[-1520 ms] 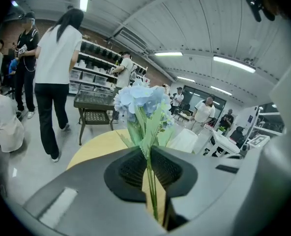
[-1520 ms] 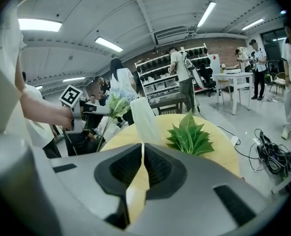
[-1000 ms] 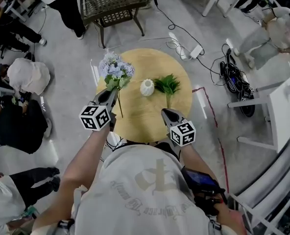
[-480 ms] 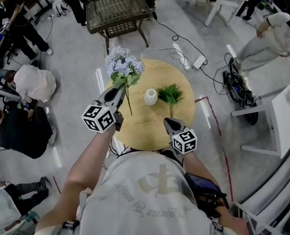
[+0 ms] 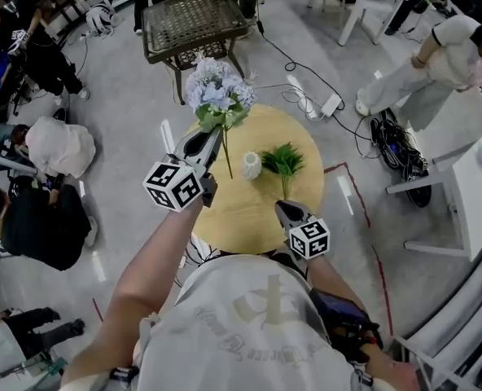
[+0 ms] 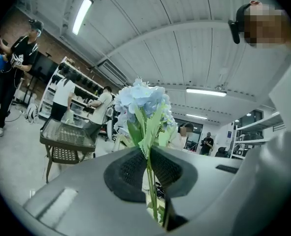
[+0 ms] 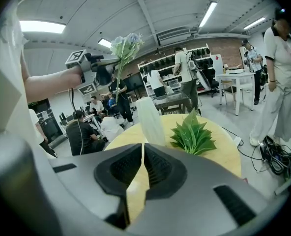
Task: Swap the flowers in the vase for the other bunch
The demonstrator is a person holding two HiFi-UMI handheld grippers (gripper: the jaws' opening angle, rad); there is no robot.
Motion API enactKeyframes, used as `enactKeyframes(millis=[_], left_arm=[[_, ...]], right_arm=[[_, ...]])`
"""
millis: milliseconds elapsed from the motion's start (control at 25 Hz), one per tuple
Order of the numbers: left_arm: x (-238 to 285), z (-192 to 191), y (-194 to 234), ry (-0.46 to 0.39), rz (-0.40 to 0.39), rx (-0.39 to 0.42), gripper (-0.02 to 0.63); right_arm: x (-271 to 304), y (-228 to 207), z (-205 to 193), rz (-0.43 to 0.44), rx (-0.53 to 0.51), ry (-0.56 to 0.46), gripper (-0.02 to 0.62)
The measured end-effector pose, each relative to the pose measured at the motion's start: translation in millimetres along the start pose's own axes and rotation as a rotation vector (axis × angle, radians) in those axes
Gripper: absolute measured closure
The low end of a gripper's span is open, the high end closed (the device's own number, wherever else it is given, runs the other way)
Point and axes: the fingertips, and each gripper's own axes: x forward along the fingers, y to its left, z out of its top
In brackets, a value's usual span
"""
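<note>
Presently on record, by size:

- Round wooden bench (image 5: 249, 210): carries the vase and the greenery.
- Left gripper (image 5: 212, 139): held above the bench's far-left part. Its fingers are clamped on the stems of the blue flower bunch (image 5: 216, 92), with the blooms upward and the stem ends hanging below the fingers, clear of the bench.
- Right gripper (image 5: 284, 208): low over the near right side, fingers pressed together with nothing between them.
- Green leaf bunch (image 5: 283, 158): lying on the bench, just right of the vase.
- White vase (image 5: 251, 165): upright near the bench's centre.
</note>
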Motion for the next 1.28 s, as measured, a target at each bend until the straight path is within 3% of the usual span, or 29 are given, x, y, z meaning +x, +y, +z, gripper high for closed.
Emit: enactKeyframes(millis=[880, 1280], left_arm=[[59.0, 14.2, -21.4, -0.057, -0.095, 0.039, 0.581], [69.8, -23.4, -23.8, -0.029, -0.125, 0.088, 0.581]], right_arm=[[-8.2, -14.3, -0.2, -0.027, 0.019, 0.008, 0.578], [-14.2, -30.3, -13.4, -0.050, 0.029, 0.015, 0.579]])
